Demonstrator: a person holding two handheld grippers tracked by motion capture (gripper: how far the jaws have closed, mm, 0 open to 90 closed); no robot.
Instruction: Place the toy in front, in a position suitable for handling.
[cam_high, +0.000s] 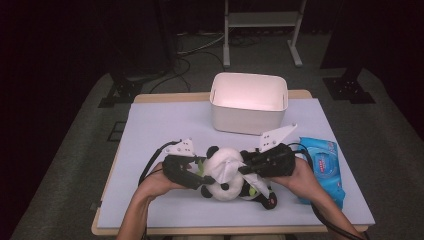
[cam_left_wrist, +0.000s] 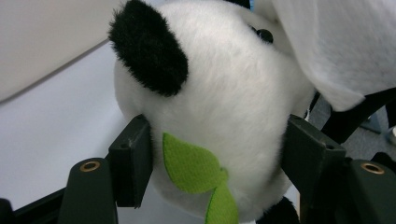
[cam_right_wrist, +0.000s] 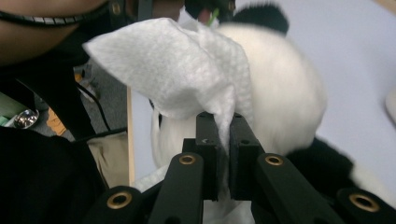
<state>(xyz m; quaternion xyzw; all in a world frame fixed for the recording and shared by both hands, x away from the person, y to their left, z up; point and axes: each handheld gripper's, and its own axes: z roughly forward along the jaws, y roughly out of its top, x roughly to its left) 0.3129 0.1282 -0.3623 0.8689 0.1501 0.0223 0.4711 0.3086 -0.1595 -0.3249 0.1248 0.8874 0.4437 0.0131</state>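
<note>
A plush panda (cam_high: 222, 172) lies near the front middle of the table; it is white with black ears and a green felt leaf (cam_left_wrist: 194, 170). My left gripper (cam_high: 200, 172) is shut on the panda's head (cam_left_wrist: 219, 102), a jaw pressing each side. My right gripper (cam_high: 245, 167) is shut on a white wipe (cam_right_wrist: 187, 70), pinched between its jaws. The wipe (cam_high: 227, 167) rests against the panda's head, and the panda (cam_right_wrist: 280, 88) lies just behind it in the right gripper view.
A white open bin (cam_high: 249, 102) stands at the back middle of the lavender table mat (cam_high: 160, 125). A blue wipes pack (cam_high: 322, 167) lies at the right, beside the right hand. Stands and cables occupy the floor beyond the table.
</note>
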